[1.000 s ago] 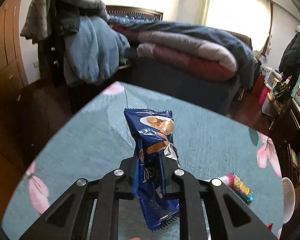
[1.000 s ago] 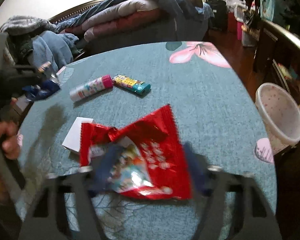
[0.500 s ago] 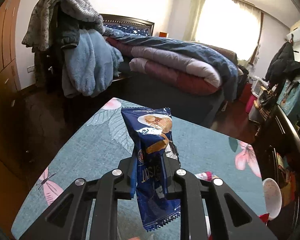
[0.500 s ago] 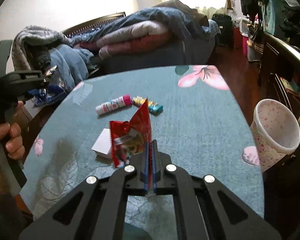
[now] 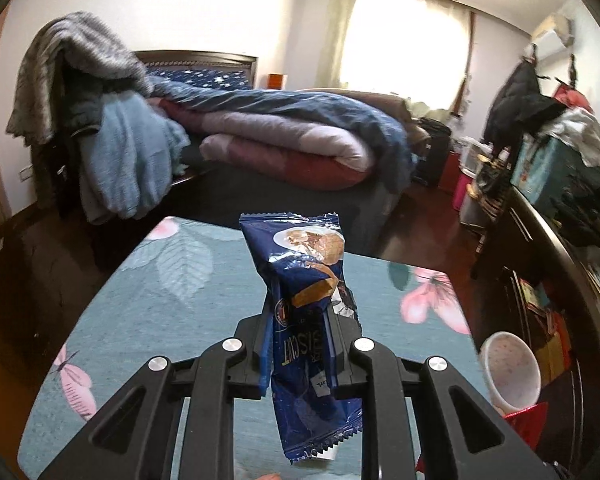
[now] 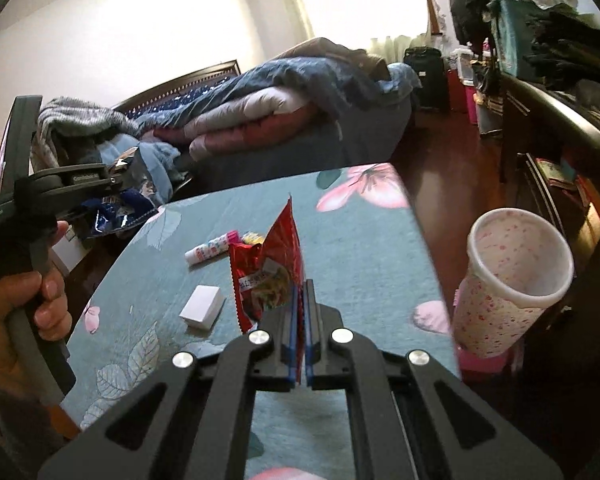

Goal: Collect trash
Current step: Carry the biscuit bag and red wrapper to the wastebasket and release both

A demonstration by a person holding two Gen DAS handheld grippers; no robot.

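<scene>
— What is held by the left tool (image 5: 298, 330)?
— A dark blue biscuit wrapper (image 5: 310, 312), glossy and creased, is clamped upright between its fingers, above the counter (image 5: 148, 312).

— And the right tool (image 6: 299, 322)?
— It is closed on the edge of a red snack wrapper (image 6: 270, 268), crinkled and standing on end over the counter. A speckled white bin (image 6: 512, 280) is seen just beside the counter's edge.

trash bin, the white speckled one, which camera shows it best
The right wrist view: the trash bin appears large, open mouth and speckled side both visible, beside the table. The left wrist view shows it small at the lower right, cut off by the claw's frame.
</scene>
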